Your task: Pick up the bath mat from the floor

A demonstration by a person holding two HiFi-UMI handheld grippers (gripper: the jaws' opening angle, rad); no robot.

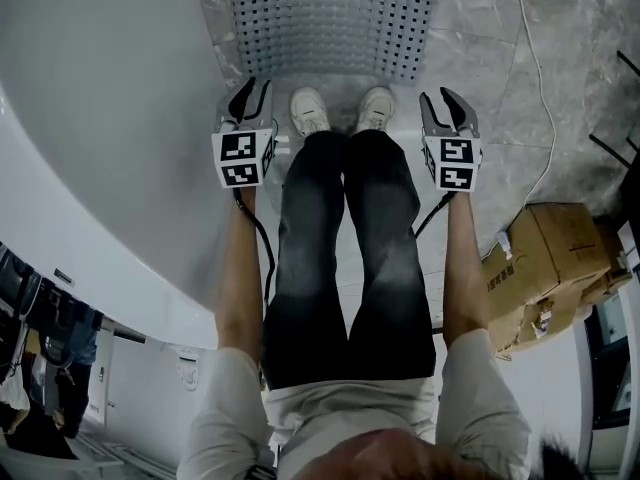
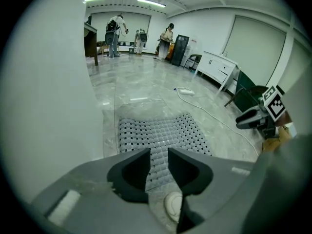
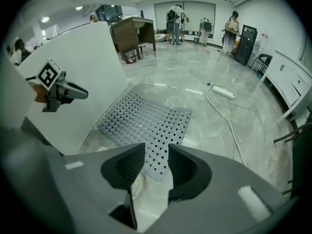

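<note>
The grey perforated bath mat (image 1: 330, 18) lies flat on the marble floor, just ahead of the person's white shoes (image 1: 310, 110). My left gripper (image 1: 243, 98) hangs over the mat's near left corner. My right gripper (image 1: 452, 103) hangs just off its near right corner. Both point steeply down. In the left gripper view the mat (image 2: 161, 130) shows through the narrow gap of the left gripper (image 2: 158, 156), with nothing between the jaws. In the right gripper view the mat (image 3: 146, 118) lies below the right gripper (image 3: 156, 152), which is also open and empty.
A large white curved tub wall (image 1: 100, 168) runs along the left of the mat. Cardboard boxes (image 1: 545, 268) sit at the right. A white cable (image 1: 540, 98) with a power strip (image 3: 222, 91) trails over the floor beyond. Several people stand at the far end of the room.
</note>
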